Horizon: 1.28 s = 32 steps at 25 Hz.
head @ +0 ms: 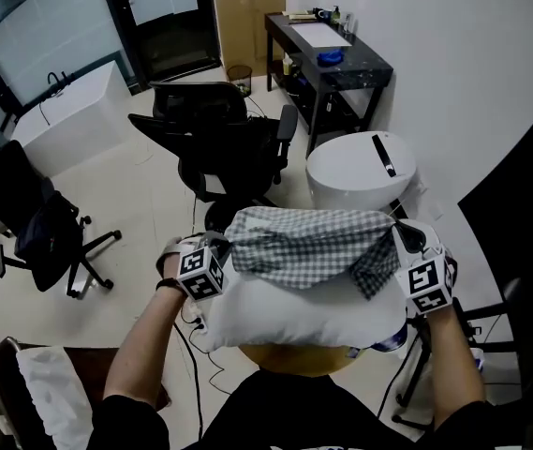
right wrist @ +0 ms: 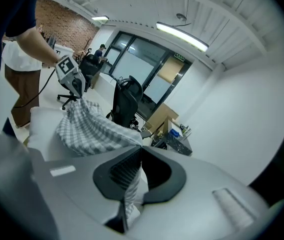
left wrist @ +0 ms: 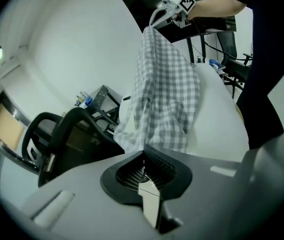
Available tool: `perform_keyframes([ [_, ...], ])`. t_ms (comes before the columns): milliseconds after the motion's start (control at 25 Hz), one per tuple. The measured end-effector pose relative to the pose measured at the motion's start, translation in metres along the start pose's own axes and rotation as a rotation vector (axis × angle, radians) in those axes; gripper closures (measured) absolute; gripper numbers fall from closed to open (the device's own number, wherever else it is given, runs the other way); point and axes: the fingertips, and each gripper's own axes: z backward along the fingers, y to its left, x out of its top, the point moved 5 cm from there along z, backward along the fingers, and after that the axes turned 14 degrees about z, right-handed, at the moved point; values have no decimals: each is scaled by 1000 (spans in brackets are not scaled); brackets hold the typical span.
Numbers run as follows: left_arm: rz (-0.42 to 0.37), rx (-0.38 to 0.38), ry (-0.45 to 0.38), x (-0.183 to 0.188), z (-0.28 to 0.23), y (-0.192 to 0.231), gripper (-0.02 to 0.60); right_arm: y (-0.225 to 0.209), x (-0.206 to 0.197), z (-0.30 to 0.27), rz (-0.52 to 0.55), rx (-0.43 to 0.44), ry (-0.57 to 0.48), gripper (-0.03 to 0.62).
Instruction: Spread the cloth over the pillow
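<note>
Two handheld grippers grasp a grey-and-white checked cloth lying bunched across the far half of a white pillow, whose near half is bare. The right gripper is clamped on the cloth's right corner, with fabric showing between its jaws. The left gripper has its jaws closed at the left corner, apparently pinching it. A black office chair stands beyond.

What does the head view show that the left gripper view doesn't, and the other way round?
Only the head view: the left claw from outside, and the round white table. Only the left gripper view: that claw close up, shut on a cloth corner. Both: the checked cloth on the white pillow, the right claw gripping another corner, a black office chair.
</note>
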Motion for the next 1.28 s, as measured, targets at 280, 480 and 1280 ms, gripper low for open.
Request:
perform_keyframes([
  [280, -22, 155, -107, 33, 68, 74, 580, -27, 0, 2, 8, -46, 1, 580],
  [480, -13, 225, -176, 57, 100, 118, 580, -50, 9, 2, 25, -80, -17, 580],
  [1280, -94, 442, -312, 143, 177, 198, 580, -164, 61, 28, 144, -262, -84, 580],
])
